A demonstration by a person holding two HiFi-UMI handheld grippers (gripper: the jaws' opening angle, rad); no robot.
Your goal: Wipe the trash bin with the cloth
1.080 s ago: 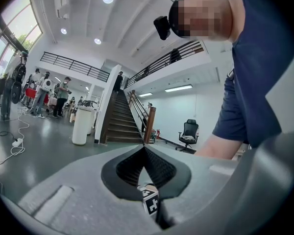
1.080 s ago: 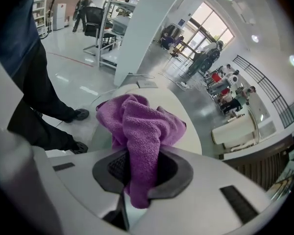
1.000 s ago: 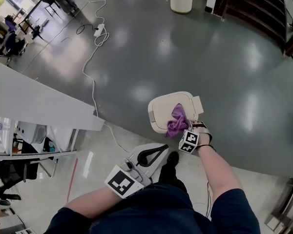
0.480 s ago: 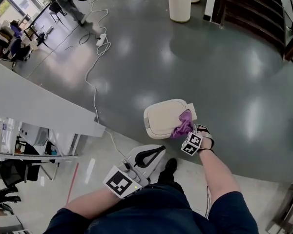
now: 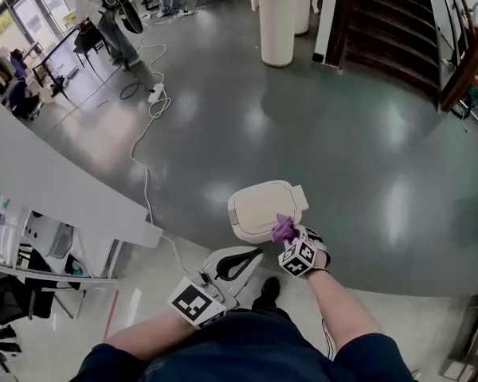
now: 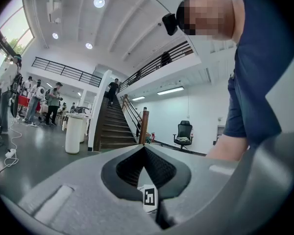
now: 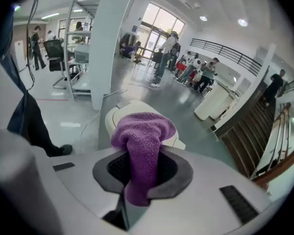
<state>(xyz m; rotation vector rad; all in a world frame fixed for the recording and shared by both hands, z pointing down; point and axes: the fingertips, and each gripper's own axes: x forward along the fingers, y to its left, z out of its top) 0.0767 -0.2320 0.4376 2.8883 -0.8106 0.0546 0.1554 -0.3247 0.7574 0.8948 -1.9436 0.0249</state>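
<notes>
The cream trash bin point(image 5: 255, 207) stands on the dark floor just ahead of my feet, seen from above with its lid down. My right gripper point(image 5: 287, 237) is shut on a purple knitted cloth point(image 5: 284, 228), which rests at the near right edge of the lid. In the right gripper view the cloth point(image 7: 143, 136) bulges out between the jaws and hides most of the bin point(image 7: 113, 115) behind it. My left gripper point(image 5: 250, 255) hangs low beside my leg, away from the bin. In its own view the left gripper point(image 6: 144, 153) is shut with nothing in it, aimed at the staircase.
A white power cable point(image 5: 146, 138) trails over the floor to the bin's left. A grey slanted counter point(image 5: 56, 181) fills the left side. A white round pillar stand point(image 5: 276, 22) and a dark staircase point(image 5: 382, 18) lie far ahead. Several people stand at the back.
The right gripper has drawn the cloth from the middle of the lid to its near right edge. The view has tilted up, showing more of the hall.
</notes>
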